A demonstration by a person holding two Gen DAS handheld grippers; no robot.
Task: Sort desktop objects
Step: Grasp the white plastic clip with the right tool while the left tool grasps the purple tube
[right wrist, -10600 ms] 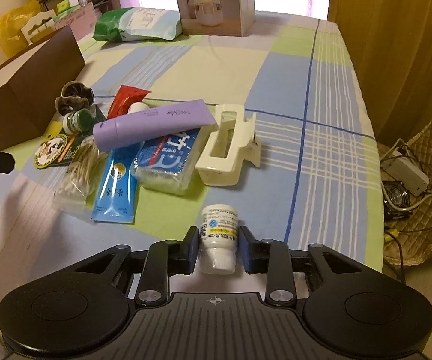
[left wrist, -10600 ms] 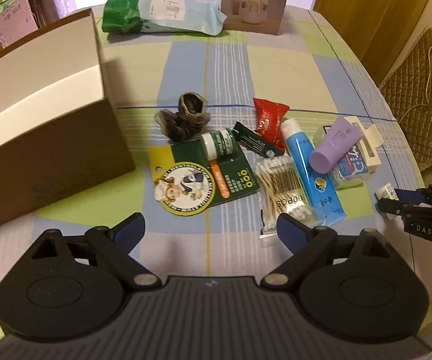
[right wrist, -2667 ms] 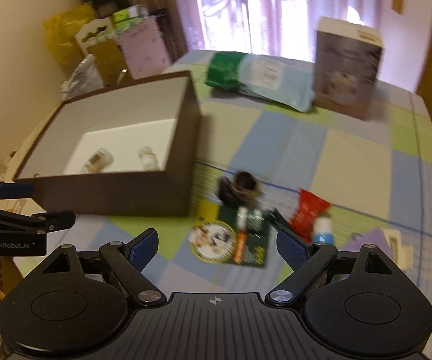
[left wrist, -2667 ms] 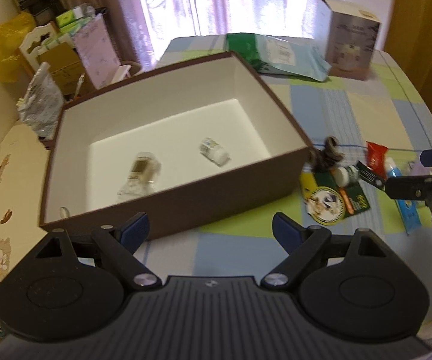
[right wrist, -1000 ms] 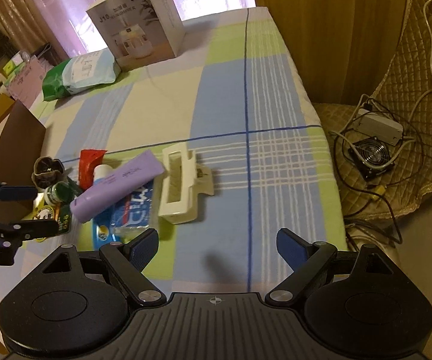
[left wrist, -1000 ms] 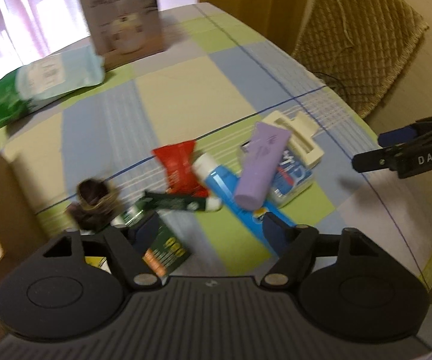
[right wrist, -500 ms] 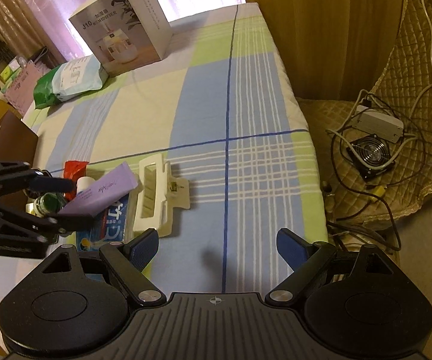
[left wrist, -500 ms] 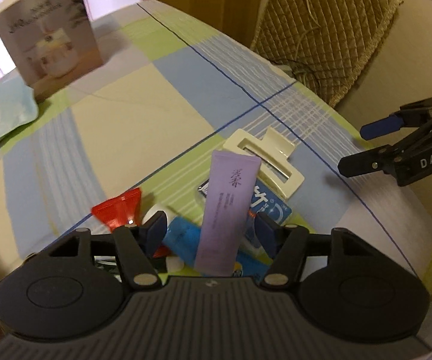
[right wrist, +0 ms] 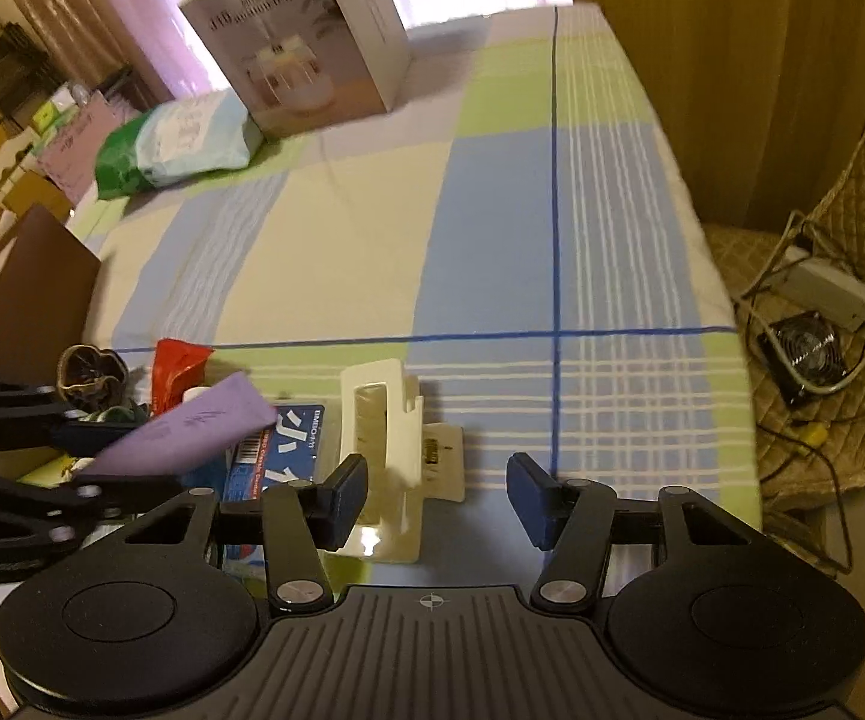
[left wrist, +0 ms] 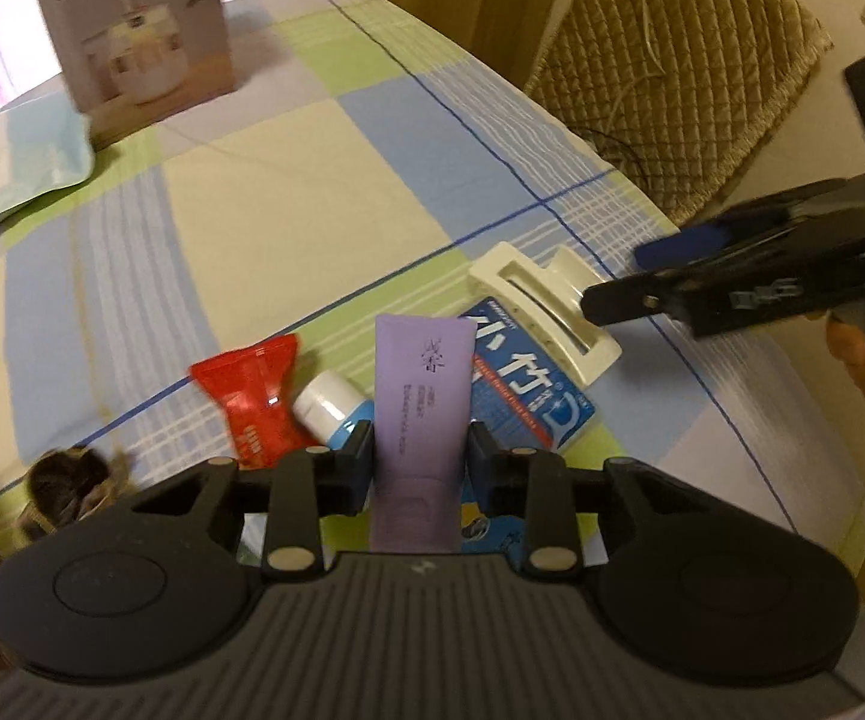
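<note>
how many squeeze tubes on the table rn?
2. The purple tube sits between the pads of the left tongs, whose jaws are closing. The blue tube, white cap, lies just left of it, mostly hidden under the tongs. More may be hidden.

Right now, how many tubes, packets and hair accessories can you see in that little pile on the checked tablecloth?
Tubes: 2 (purple tube, blue tube)
Packets: 2 (red packet, blue packet)
Hair accessories: 2 (cream hair clip, dark scrunchie)
Total: 6 in view; more may be hidden underneath.
</note>
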